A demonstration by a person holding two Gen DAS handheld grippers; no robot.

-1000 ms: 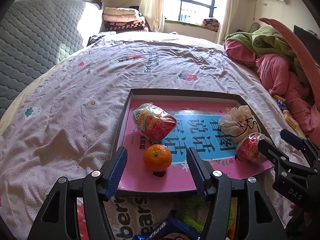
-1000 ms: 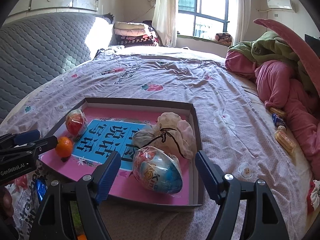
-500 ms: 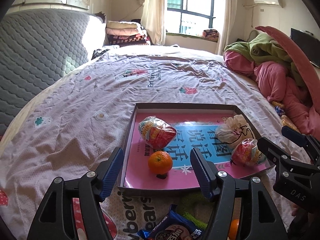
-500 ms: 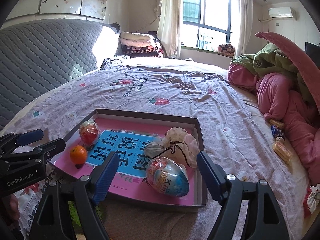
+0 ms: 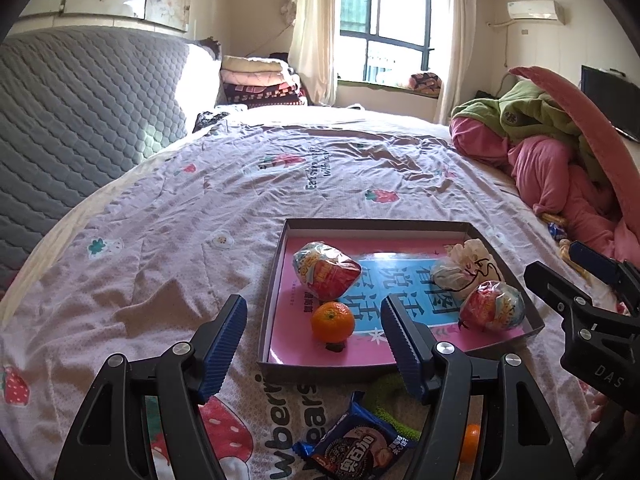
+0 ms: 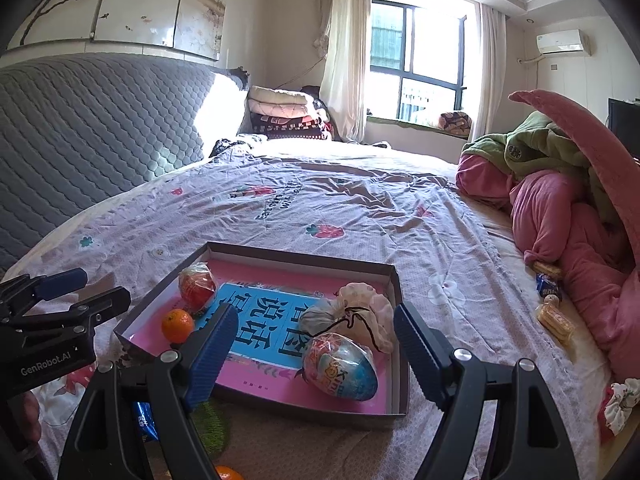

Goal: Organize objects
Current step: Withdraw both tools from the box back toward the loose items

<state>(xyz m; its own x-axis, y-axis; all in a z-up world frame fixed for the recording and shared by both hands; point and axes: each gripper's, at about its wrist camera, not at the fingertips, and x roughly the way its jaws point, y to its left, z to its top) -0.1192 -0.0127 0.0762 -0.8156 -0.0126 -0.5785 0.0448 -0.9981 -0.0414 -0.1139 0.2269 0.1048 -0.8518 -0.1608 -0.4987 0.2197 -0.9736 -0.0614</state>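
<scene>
— So, both tongs are up over the bed: the left gripper (image 5: pixel 312 328) has its blue ribbed jaws spread wide and nothing between them.

— Same on the other side. The right gripper (image 6: pixel 312 348) is released, jaws far apart, gripping nothing.

— And the goods? All eyes on the shallow grey cardboard box lid with the pink-and-blue printed bottom (image 5: pixel 280 264), lying flat on the lilac strawberry-print bedsheet (image 5: pixel 180 216).

— Four items inside. A small round orange mandarin (image 5: pixel 333 321) sits near the front left corner. Just behind it lies a red foil-wrapped toy egg (image 5: pixel 326 274), tilted on its side.

— Over at the right end, a white drawstring pouch (image 6: pixel 356 316) slumps against the wall, and touching its front is a blue-and-red wrapped toy egg (image 6: pixel 340 366).

— Outside the lid, on the near side, I see a blue cookie packet (image 5: pixel 352 446) on the sheet, with a green fuzzy cloth (image 5: pixel 384 404) beside it.

— Plus a second orange fruit (image 5: pixel 472 442), mostly hidden behind the left tong's arm.

— Far right, a heap of pink and green bedding (image 6: pixel 560 200), with small wrapped snacks (image 6: pixel 554 316) lying along its edge.
</scene>
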